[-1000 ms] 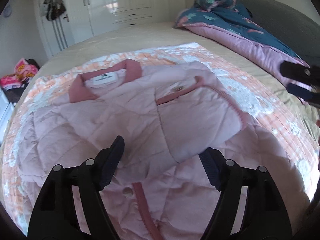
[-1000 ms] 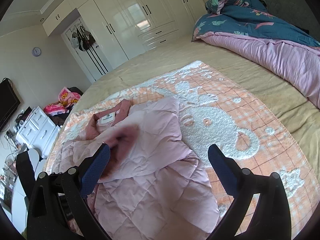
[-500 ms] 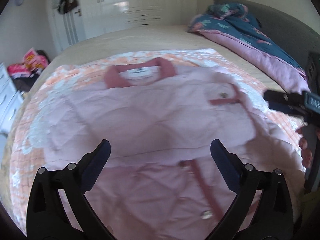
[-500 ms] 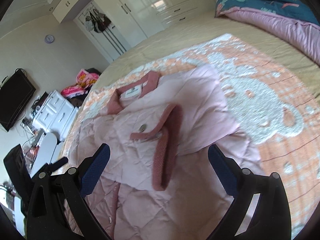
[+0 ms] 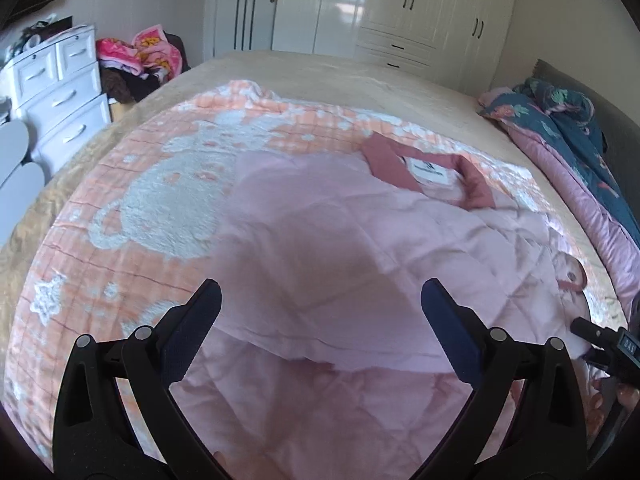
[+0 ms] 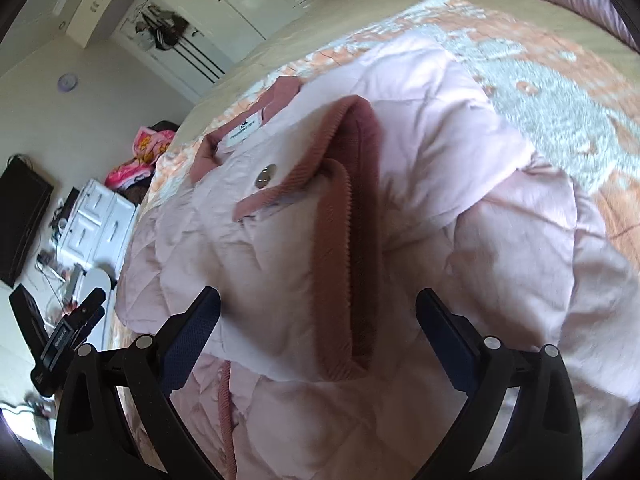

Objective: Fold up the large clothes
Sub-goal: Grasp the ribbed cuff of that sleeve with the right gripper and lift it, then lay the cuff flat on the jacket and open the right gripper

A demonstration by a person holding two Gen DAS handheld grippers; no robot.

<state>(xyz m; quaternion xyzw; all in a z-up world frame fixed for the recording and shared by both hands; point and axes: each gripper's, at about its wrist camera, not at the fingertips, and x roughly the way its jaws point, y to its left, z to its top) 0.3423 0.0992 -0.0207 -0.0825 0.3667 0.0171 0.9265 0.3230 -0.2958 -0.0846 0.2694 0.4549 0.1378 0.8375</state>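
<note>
A pale pink quilted jacket [image 5: 360, 264] with a darker pink collar [image 5: 472, 180] lies spread on the bed, both sleeves folded across its body. In the right wrist view the jacket [image 6: 440, 184] shows a ribbed dark pink cuff [image 6: 344, 248] lying on top, beside a metal snap [image 6: 267, 171]. My left gripper [image 5: 320, 320] is open and empty just above the jacket's left side. My right gripper [image 6: 318, 320] is open and empty over the cuff. The right gripper's tip also shows in the left wrist view [image 5: 600, 340].
The jacket rests on an orange and white blanket [image 5: 160, 208] on a beige bed [image 5: 320, 76]. A pink and blue duvet [image 5: 580, 152] is piled at the right. A white drawer unit [image 5: 60, 88] and clothes pile [image 5: 140, 56] stand left; wardrobes [image 5: 400, 8] behind.
Both grippers have swung left and come lower over the jacket. The left view now faces the jacket's left side. The folded sleeve cuff now lies right in front of the right gripper.
</note>
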